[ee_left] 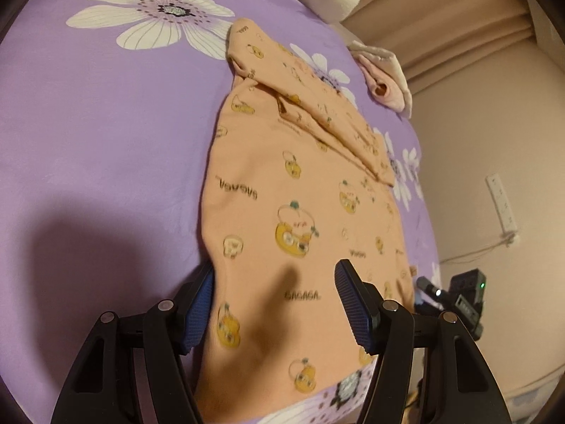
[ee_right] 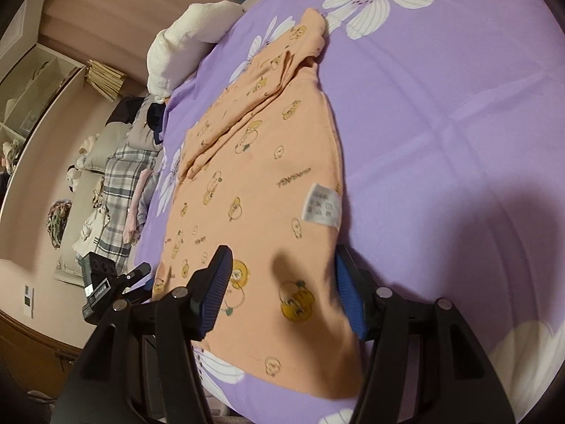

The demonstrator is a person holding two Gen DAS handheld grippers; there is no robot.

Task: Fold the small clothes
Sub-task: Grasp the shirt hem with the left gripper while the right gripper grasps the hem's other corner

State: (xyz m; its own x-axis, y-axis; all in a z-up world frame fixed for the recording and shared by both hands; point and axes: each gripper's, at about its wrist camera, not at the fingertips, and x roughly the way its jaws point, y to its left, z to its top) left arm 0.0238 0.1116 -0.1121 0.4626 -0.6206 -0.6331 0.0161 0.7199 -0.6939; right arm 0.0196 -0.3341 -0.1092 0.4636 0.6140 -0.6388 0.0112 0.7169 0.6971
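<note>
Sleeves look already folded in on the orange top [ee_left: 303, 198], which lies flat on the purple bed sheet [ee_left: 106, 134] at frame centre. Left gripper [ee_left: 279, 304] and right gripper [ee_right: 282, 289] straddle its near hem, fingers open; pinching comes next

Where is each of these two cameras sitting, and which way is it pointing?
Left wrist: rides the left gripper, looking along its open fingers over the orange garment on the purple sheet.
Right wrist: rides the right gripper, open, over the same garment, its white label showing.
Shared: garment, sheet; each glimpses the other gripper.
</note>
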